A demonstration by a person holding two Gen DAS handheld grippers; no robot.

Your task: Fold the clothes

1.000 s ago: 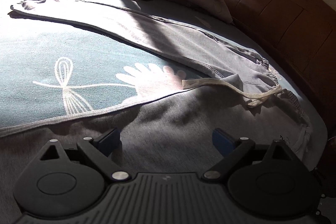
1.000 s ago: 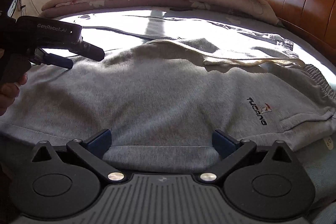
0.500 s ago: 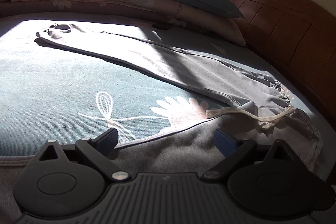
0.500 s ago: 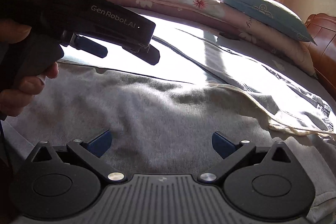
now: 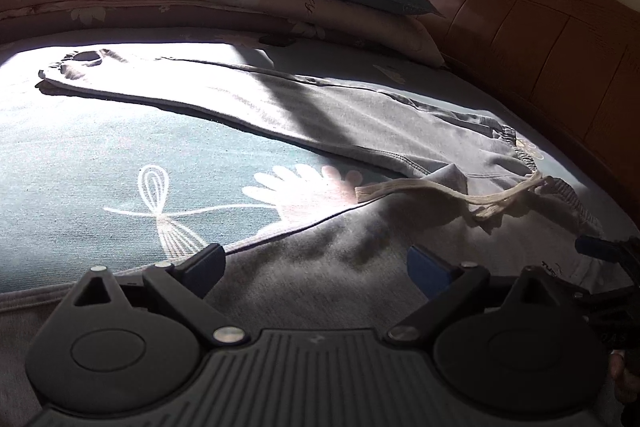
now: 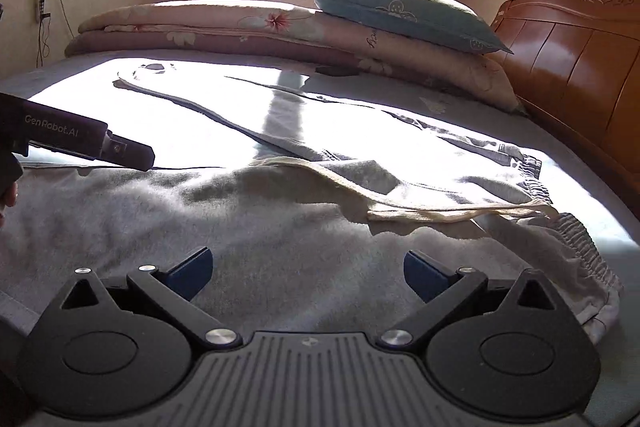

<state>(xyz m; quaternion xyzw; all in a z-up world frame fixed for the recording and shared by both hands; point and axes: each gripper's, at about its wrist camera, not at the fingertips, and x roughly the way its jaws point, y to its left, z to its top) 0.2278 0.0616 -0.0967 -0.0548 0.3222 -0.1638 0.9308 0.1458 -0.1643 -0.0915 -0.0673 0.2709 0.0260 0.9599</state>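
Both views had lifted as I drew back, left gripper (image 5: 314, 265) and right gripper (image 6: 308, 269) wide and empty over the grey sweatpants (image 6: 280, 227), spread on the bed (image 5: 100, 155), folding barely begun.

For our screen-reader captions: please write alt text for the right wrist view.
The open right gripper hovers over grey fleece sweatpants spread on a bed, a cream drawstring lying across them. The left gripper reaches in from the left; folded floral quilts lie beyond.
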